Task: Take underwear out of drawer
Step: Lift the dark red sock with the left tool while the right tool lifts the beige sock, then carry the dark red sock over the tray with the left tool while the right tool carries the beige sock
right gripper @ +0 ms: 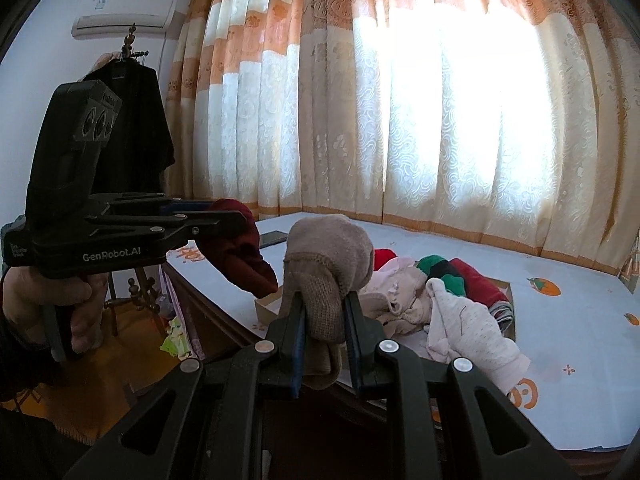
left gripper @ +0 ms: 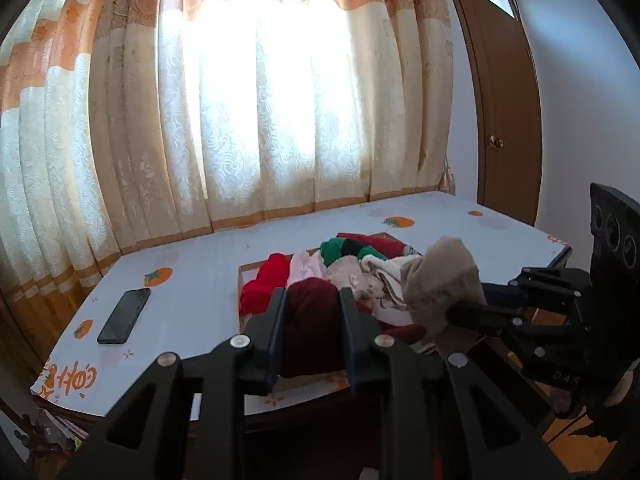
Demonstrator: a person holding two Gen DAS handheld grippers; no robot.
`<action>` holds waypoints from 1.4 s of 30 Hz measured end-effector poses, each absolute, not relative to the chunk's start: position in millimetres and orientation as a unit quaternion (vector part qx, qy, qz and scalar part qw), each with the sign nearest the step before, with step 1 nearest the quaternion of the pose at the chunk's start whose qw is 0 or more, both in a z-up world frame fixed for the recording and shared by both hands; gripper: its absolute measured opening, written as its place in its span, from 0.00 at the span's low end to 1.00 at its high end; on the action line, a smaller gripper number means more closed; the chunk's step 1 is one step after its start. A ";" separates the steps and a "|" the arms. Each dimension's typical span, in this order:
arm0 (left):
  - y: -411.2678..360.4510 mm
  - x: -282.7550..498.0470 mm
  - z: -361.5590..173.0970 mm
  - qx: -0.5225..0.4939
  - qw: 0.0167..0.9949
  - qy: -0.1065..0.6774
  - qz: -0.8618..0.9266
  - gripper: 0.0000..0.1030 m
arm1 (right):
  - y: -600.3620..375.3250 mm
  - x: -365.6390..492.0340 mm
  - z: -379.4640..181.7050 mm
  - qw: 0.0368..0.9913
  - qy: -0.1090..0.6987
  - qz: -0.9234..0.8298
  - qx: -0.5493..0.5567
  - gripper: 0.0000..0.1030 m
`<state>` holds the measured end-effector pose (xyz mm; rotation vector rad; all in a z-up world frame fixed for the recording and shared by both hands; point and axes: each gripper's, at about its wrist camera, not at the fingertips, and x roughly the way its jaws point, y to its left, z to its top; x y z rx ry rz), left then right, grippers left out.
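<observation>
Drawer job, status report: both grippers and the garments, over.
Left gripper shut on dark red garment. Right gripper shut on beige garment. Both lifted above drawer; more clothes inside. Nothing in the way.

Left wrist cam: close behind its own fingers, faces the curtain (left gripper: 256, 92) across the table (left gripper: 192, 264). Right wrist cam: same heading, from the right. Both views share the drawer (left gripper: 250, 270) (right gripper: 266, 309); each cam also catches the other unit side-on.
</observation>
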<state>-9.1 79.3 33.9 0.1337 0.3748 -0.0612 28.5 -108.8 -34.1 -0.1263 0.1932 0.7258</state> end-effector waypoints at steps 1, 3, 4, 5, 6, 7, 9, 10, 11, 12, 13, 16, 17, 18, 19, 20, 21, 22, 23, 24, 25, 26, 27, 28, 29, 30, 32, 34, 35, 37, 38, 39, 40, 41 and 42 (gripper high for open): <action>79.5 -9.3 34.5 0.062 0.981 0.183 -0.031 0.22 | -109.4 28.3 -33.4 0.929 0.093 0.354 -0.061 0.19; 79.7 -9.3 34.8 0.058 0.981 0.180 -0.032 0.22 | -110.4 27.4 -32.4 0.929 0.091 0.353 -0.060 0.19; 79.9 -9.4 35.0 0.056 0.982 0.178 -0.031 0.22 | -110.8 26.9 -32.1 0.930 0.089 0.353 -0.060 0.19; 80.0 -9.8 35.2 0.055 0.983 0.174 -0.030 0.22 | -111.2 26.6 -31.7 0.930 0.088 0.352 -0.060 0.19; 80.0 -10.3 35.4 0.054 0.983 0.170 -0.028 0.22 | -111.6 26.3 -31.3 0.930 0.086 0.352 -0.060 0.19; 79.9 -10.4 35.6 0.055 0.984 0.168 -0.027 0.22 | -112.0 26.2 -30.8 0.931 0.084 0.352 -0.059 0.19; 81.1 -10.8 35.7 0.050 0.985 0.163 -0.026 0.22 | -112.9 25.9 -29.9 0.931 0.081 0.351 -0.057 0.19; 81.4 -10.6 35.8 0.050 0.985 0.162 -0.025 0.22 | -113.4 26.0 -29.6 0.931 0.079 0.350 -0.057 0.19; 82.4 -10.9 35.8 0.049 0.986 0.159 -0.023 0.22 | -113.5 26.0 -29.7 0.932 0.078 0.350 -0.056 0.19; 83.4 -11.4 36.1 0.046 0.987 0.155 -0.023 0.22 | -113.8 26.1 -29.2 0.932 0.077 0.349 -0.056 0.19; 83.8 -11.2 36.4 0.046 0.987 0.153 -0.021 0.22 | -113.9 26.0 -29.0 0.933 0.075 0.349 -0.055 0.19; 85.0 -11.8 37.3 0.044 0.988 0.144 -0.018 0.22 | -114.6 25.9 -27.8 0.933 0.070 0.348 -0.053 0.19; 85.1 -11.6 37.7 0.044 0.989 0.142 -0.017 0.22 | -114.8 26.0 -27.5 0.934 0.069 0.347 -0.053 0.19; 85.2 -11.1 37.9 0.045 0.989 0.141 -0.017 0.22 | -114.6 26.6 -26.8 0.934 0.068 0.347 -0.053 0.19; 85.2 -11.0 38.2 0.044 0.989 0.137 -0.016 0.22 | -113.9 26.3 -26.3 0.934 0.068 0.346 -0.053 0.19; 85.5 -10.6 38.5 0.044 0.990 0.133 -0.014 0.22 | -113.5 26.6 -25.8 0.935 0.066 0.345 -0.053 0.19; 86.0 -10.1 38.7 0.044 0.990 0.131 -0.012 0.22 | -113.3 27.0 -24.9 0.935 0.065 0.344 -0.053 0.19; 87.4 -9.4 39.1 0.041 0.991 0.127 -0.011 0.22 | -113.5 28.2 -23.6 0.936 0.064 0.343 -0.053 0.19; 88.8 -8.8 39.1 0.039 0.991 0.125 -0.011 0.22 | -113.7 29.7 -22.1 0.936 0.063 0.343 -0.052 0.19; 90.3 -7.6 39.0 0.037 0.992 0.123 -0.010 0.22 | -113.7 30.9 -20.8 0.936 0.062 0.342 -0.051 0.19; 91.1 -6.7 38.6 0.036 0.992 0.122 -0.009 0.22 | -113.6 32.4 -19.4 0.937 0.061 0.341 -0.050 0.19; 92.3 -5.3 38.0 0.035 0.992 0.120 -0.008 0.22 | -113.6 33.0 -18.4 0.937 0.061 0.341 -0.050 0.19; 93.4 -4.1 37.5 0.033 0.992 0.119 -0.007 0.22 | -113.0 34.3 -17.3 0.937 0.061 0.340 -0.050 0.19; 95.0 -2.3 36.9 0.032 0.993 0.116 -0.005 0.22 | -112.3 36.2 -16.4 0.937 0.061 0.340 -0.051 0.19; 95.5 -1.3 36.3 0.033 0.993 0.116 -0.004 0.22 | -111.7 37.2 -15.9 0.937 0.061 0.339 -0.052 0.19; 97.0 0.4 35.9 0.033 0.993 0.115 -0.003 0.22 | -110.5 39.2 -15.0 0.937 0.062 0.339 -0.053 0.19; 100.7 3.7 35.1 0.029 0.993 0.112 0.000 0.22 | -109.2 41.6 -13.9 0.938 0.062 0.338 -0.053 0.19; 103.2 6.4 34.5 0.028 0.993 0.111 0.002 0.22 | -107.5 44.9 -12.2 0.938 0.063 0.337 -0.053 0.19; 105.0 7.9 34.1 0.027 0.994 0.109 0.004 0.22 | -106.8 45.8 -11.1 0.938 0.062 0.337 -0.053 0.19; 107.5 11.6 33.1 0.029 0.994 0.109 0.007 0.22 | -105.2 48.7 -10.1 0.938 0.062 0.336 -0.054 0.19; 109.3 14.0 32.5 0.029 0.994 0.109 0.009 0.22 | -104.6 50.4 -9.3 0.938 0.062 0.336 -0.054 0.19; 110.9 16.4 32.0 0.029 0.993 0.110 0.010 0.22 | -103.2 51.4 -9.1 0.938 0.063 0.337 -0.054 0.19; 111.9 18.0 31.8 0.030 0.993 0.110 0.011 0.22 | -101.9 53.1 -8.5 0.938 0.064 0.337 -0.055 0.19; 113.5 20.0 31.7 0.030 0.993 0.111 0.013 0.22 | -100.3 54.1 -7.6 0.938 0.064 0.337 -0.056 0.19; 115.2 22.3 31.6 0.030 0.993 0.112 0.013 0.22 | -98.8 55.7 -6.8 0.938 0.065 0.337 -0.057 0.19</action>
